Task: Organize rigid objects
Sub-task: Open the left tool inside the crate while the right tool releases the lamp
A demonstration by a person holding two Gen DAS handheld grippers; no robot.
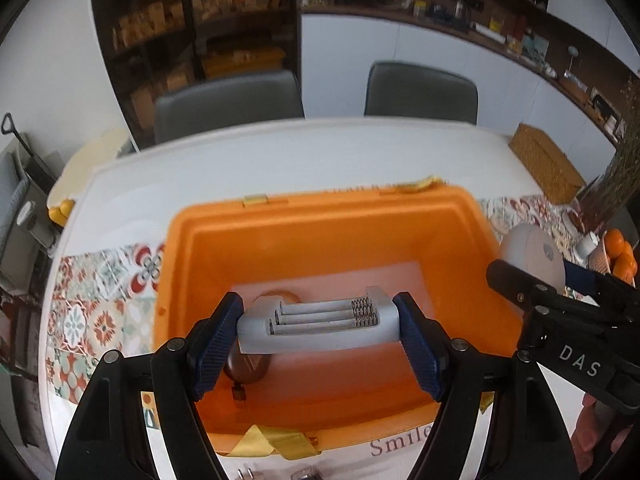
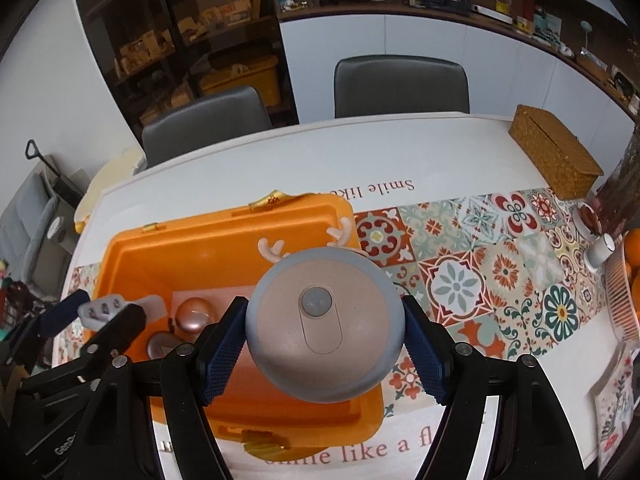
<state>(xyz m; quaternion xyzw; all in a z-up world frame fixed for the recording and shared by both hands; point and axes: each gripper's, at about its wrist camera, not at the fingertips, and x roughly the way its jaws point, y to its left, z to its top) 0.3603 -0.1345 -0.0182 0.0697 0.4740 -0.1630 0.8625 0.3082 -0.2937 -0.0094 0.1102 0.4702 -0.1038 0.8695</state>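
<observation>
An open orange box [image 1: 320, 232] sits on the table; it also shows in the right wrist view [image 2: 180, 248]. My left gripper [image 1: 320, 332] is shut on a grey battery holder [image 1: 316, 320] with springs, held over the box's inside. Brown round objects [image 1: 246, 366] lie on the box floor, also seen in the right wrist view [image 2: 196, 314]. My right gripper [image 2: 322, 344] is shut on a round grey-and-pink deer night light [image 2: 324, 320] with antlers, held above the box's right edge. The right gripper [image 1: 532, 276] and the light [image 1: 532, 256] show at the right of the left wrist view.
A patterned table runner [image 2: 480, 272] crosses the white table [image 2: 280, 160]. A wicker box [image 2: 556, 152] stands at the far right, with oranges [image 2: 632, 248] and a white cup [image 2: 600, 250] nearby. Two grey chairs [image 2: 400, 84] stand behind the table.
</observation>
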